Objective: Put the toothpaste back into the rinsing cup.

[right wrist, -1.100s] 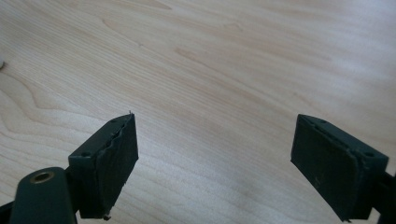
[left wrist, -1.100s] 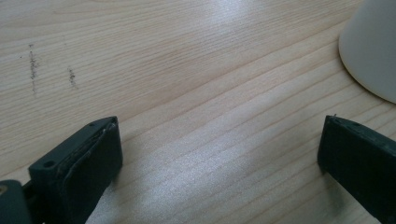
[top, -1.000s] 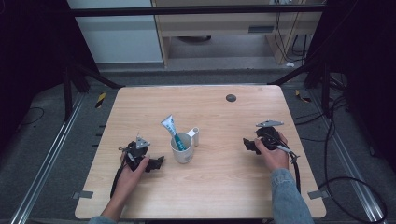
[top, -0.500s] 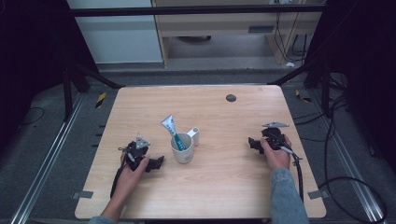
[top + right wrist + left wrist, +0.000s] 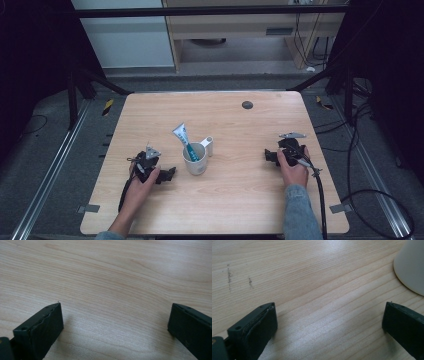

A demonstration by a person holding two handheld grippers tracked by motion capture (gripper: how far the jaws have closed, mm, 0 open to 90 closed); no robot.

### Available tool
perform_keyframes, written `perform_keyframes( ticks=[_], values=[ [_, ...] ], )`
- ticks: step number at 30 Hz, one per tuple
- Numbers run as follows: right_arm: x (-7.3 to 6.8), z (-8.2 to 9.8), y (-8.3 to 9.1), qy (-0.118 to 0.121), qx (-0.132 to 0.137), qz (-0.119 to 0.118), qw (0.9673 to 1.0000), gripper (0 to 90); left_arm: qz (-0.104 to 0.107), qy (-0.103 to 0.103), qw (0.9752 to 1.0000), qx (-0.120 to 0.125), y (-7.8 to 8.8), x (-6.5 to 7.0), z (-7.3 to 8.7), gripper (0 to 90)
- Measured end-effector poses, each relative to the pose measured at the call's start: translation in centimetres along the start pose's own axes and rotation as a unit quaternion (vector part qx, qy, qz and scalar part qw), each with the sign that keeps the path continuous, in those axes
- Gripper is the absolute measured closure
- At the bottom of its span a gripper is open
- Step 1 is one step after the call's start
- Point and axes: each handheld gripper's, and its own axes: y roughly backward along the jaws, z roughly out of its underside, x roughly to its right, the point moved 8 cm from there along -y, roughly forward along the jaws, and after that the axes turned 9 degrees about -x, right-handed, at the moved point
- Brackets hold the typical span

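Two grippers, both low on the table point(image 5: 235, 210) and both empty: the left gripper point(image 5: 167, 175) sits just beside the white mug point(image 5: 196, 161), jaws spread wide with only bare wood between them; in the left gripper view the mug's wall point(image 5: 412, 267) curves in at the top right, near the right-hand jaw but not touching it. The right gripper point(image 5: 268, 156) is well apart from the mug on the other side, jaws also wide, only wood grain in its own view. Read on progress: the tube point(image 5: 184, 139) stands tilted inside the mug, flat crimped end up and leaning toward the left rear, so the loading step looks done and both hands look parked. If the job is instead to take the tube out or move the mug, nothing has started; neither gripper is in contact with either. Contents: just the one tube in the mug, white with teal print, probably toothpaste but the label is too small to read. The mug's handle point(image 5: 208, 145) points to the right rear, away from the left gripper. A small dark round spot point(image 5: 247, 105) near the table's far edge, unrelated.
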Motion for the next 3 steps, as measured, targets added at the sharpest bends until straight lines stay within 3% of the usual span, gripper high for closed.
perform_keyframes(
  ticks=[3],
  values=[
    [0.05,-0.06,-0.05,-0.008,0.001,0.007,0.9999,0.3,0.0,0.0,1.0,0.0,0.0,0.01,0.01,0.0]
  ],
)
